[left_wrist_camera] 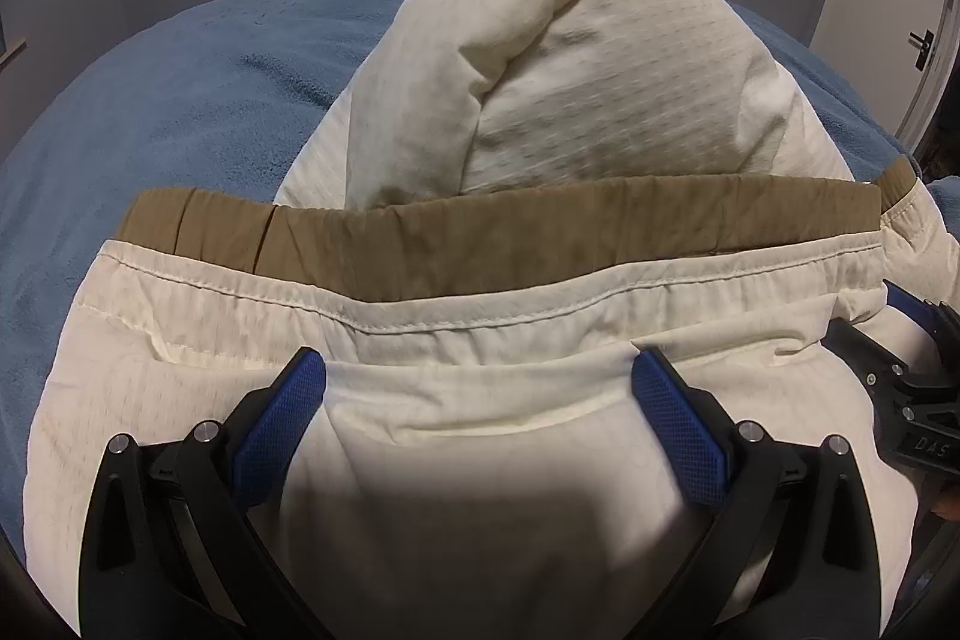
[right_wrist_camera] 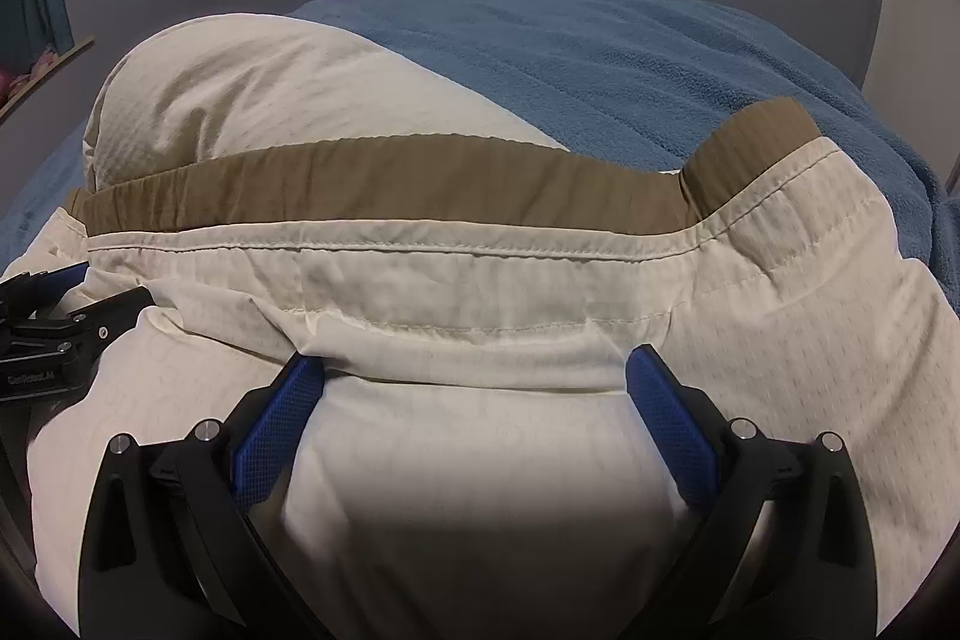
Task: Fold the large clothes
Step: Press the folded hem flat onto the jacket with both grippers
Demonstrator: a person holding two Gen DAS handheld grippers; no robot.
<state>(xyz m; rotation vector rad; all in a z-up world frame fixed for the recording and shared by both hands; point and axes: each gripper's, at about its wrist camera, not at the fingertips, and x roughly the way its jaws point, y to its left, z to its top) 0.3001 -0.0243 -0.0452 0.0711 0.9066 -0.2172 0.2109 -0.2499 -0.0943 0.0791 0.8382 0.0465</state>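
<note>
Both the left gripper [left_wrist_camera: 479, 370] and right gripper [right_wrist_camera: 474, 367] stand with jaws wide apart over cream shorts [left_wrist_camera: 540, 88] on the blue bed [right_wrist_camera: 600, 58].

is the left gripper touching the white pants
Touching. In the left wrist view, the left gripper stands open, and the cream pants bunch up against both blue pads.

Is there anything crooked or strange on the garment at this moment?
Yes. At the right end, the tan waistband curls up and folds over, while the rest lies flat. The cream garment bulges between the open fingers of both grippers. No damage shows.
</note>
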